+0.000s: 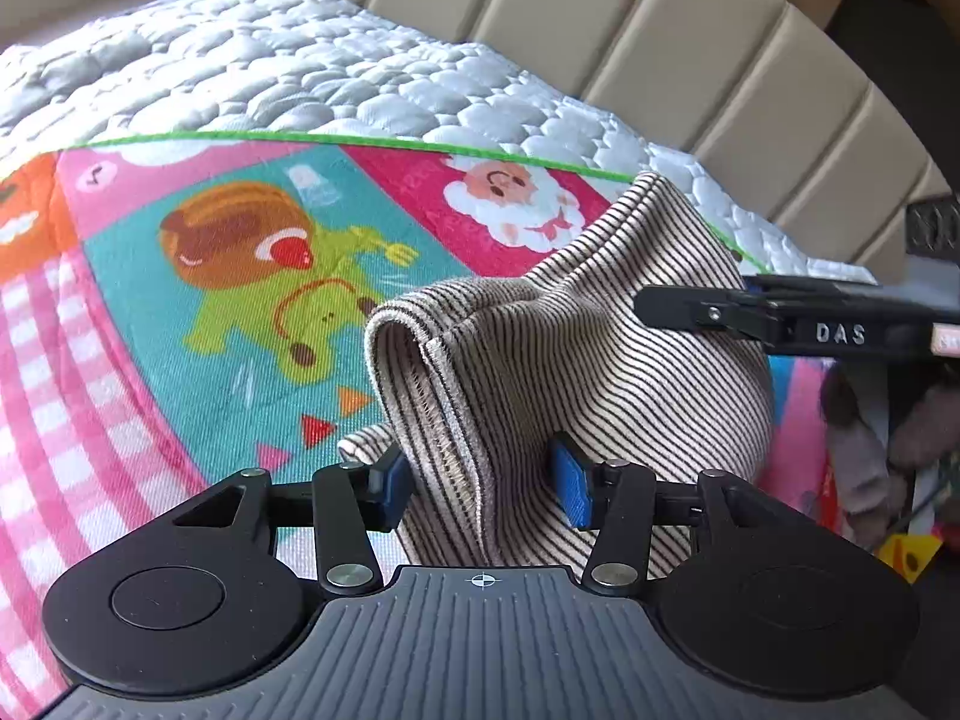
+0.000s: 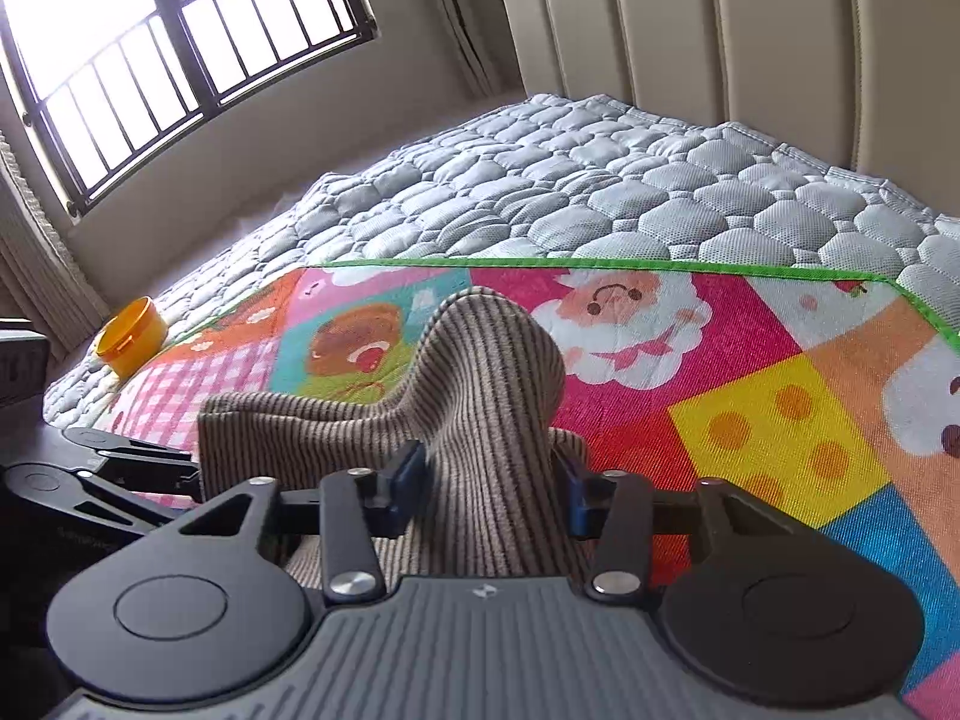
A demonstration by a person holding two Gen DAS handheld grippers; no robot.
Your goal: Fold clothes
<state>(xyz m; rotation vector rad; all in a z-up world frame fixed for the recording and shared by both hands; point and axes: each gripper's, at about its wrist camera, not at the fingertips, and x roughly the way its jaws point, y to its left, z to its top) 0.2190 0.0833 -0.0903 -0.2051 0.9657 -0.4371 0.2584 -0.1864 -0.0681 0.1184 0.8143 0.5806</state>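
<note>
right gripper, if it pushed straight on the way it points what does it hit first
The striped garment bunched between the right gripper's fingers, which rises right ahead of it; past that, probably the cartoon play mat.

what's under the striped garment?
The colourful cartoon mat lies under the striped garment, spread over a quilted mattress pad. The mat's print directly beneath the cloth is covered.

Bright daylight from blown-out window (image 2: 150,42); both views sharp, strong fisheye bending at edges.
</note>
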